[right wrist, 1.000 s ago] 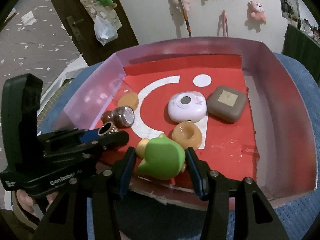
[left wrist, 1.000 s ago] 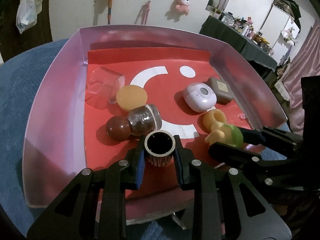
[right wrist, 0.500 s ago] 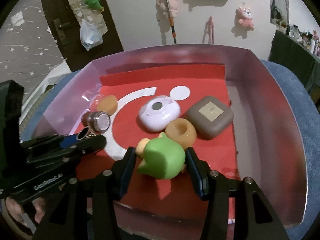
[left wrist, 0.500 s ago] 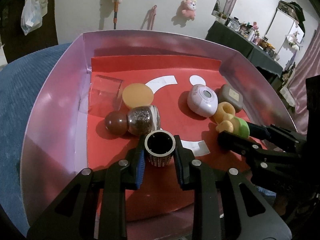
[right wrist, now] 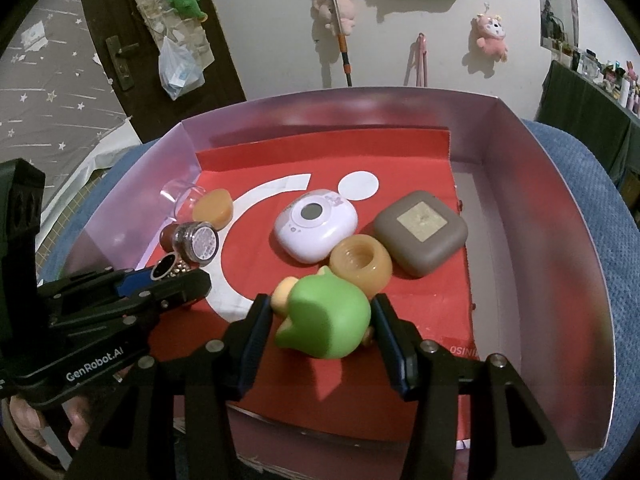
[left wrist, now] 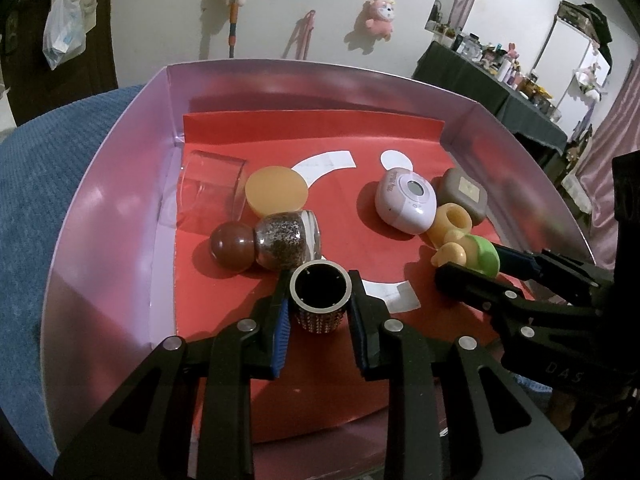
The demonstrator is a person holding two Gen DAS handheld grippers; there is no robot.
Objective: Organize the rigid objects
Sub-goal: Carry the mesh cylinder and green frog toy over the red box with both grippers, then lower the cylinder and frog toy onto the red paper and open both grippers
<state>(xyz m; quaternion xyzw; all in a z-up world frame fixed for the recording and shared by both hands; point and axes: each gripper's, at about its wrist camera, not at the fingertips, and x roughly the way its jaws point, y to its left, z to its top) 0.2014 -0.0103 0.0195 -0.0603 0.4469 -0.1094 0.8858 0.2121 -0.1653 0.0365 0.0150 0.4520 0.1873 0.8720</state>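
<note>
We hold a studded cup (left wrist: pixel 319 297) upright in the left gripper (left wrist: pixel 319 312) and a green toy (right wrist: pixel 323 320) in the right gripper (right wrist: pixel 323 324), fingers clamped, both low over the near end of the box (right wrist: pixel 560 208), presumably for placing beside the pink case (right wrist: pixel 316 230).

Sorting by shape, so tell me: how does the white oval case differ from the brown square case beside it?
The white oval case is glossy, rounded and pale, with a round grey window on top; the brown square case is matte, flatter-topped with rounded corners, and carries a square tan label. The white one looks slightly bulkier. Both lie flat on the red tray liner, next to the orange ring, and neither is gripped.
</note>
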